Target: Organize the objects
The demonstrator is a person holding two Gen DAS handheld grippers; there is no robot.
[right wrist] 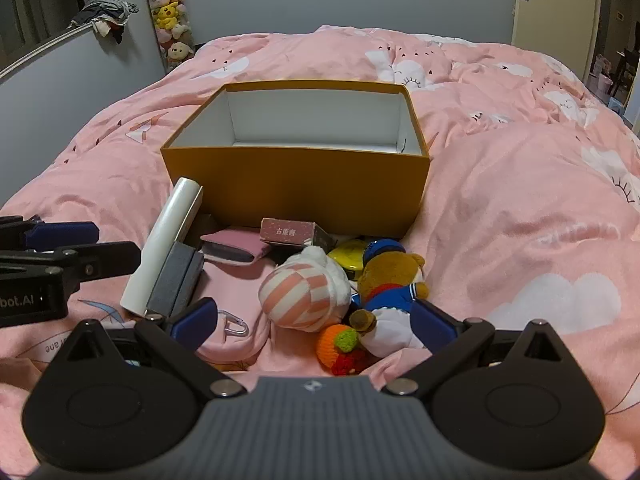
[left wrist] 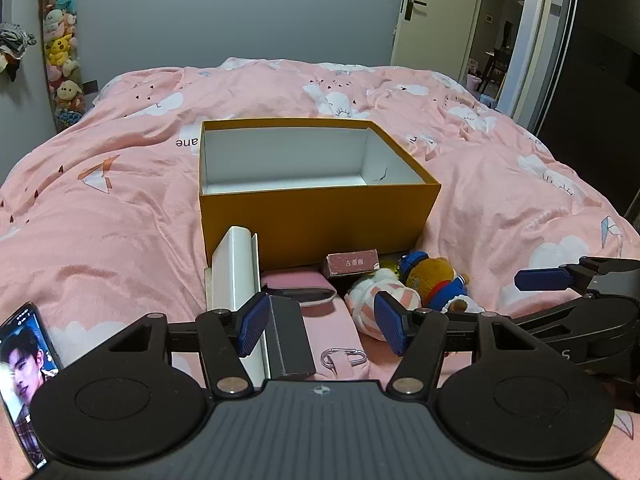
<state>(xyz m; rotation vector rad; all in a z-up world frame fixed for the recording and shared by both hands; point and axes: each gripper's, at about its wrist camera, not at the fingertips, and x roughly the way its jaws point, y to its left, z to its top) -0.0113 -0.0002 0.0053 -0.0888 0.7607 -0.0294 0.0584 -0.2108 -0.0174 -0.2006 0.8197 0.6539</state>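
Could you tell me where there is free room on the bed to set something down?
The orange box is empty inside. The pink duvet is bare to the right of the box and teddy bear, and left of the white roll. The strip in front of the box is crowded with toys and small boxes.

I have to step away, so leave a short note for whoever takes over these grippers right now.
Left gripper: open, holding nothing.
Right gripper: open wide, holding nothing.
Orange box on the pink duvet: nothing visible inside.
In front of the box, all still out: white roll, grey case, pink pouch, small maroon box, striped plush, bear plush, crocheted orange toy.
Done: nothing. Left: everything.
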